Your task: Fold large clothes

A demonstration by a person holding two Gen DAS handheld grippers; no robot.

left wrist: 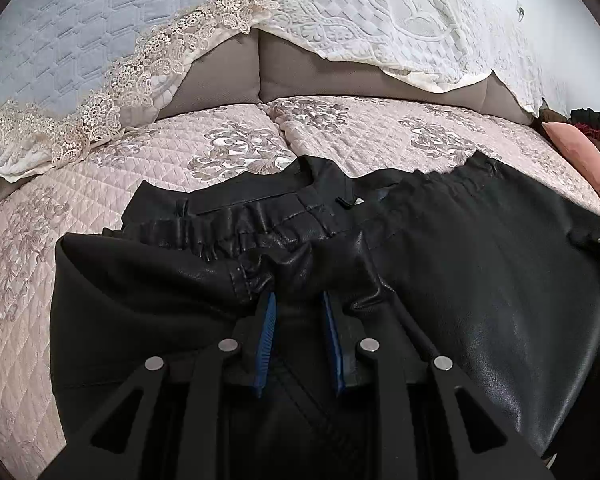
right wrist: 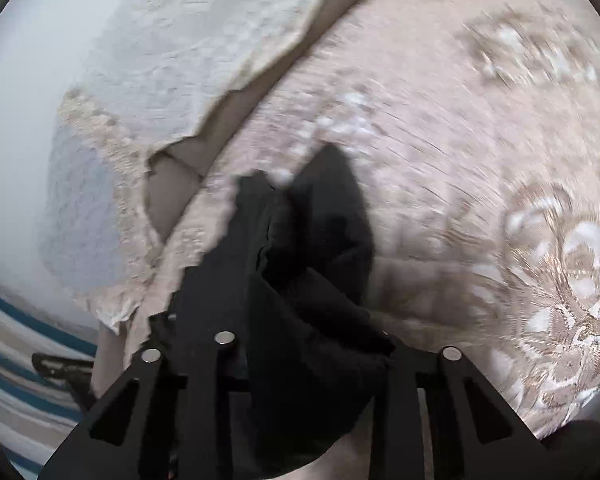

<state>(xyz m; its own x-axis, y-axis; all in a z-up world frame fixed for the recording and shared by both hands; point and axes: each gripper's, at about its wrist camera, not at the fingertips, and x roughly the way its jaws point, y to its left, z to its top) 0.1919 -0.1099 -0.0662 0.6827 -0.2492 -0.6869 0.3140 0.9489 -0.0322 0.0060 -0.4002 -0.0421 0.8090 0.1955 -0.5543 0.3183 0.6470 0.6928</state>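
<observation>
Black leather-look trousers [left wrist: 480,264] lie on the quilted pink bed cover [left wrist: 180,160], waistband toward 12 o'clock. Left tongs [left wrist: 298,300]: closed on a bunched fold of the trousers just below the waistband, blue pads [left wrist: 269,320] pressing the fabric. Right tongs [right wrist: 300,280]: fingertips hidden under black cloth draped over them; grip state cannot be determined.

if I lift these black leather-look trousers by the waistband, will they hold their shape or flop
Probably flop: the trousers bunch into soft folds where the left gripper pinches them near the gathered waistband, and they drape limply over the right gripper. The glossy surface may be a little slippery on the quilted bedspread. They look fairly heavy for cloth.
</observation>
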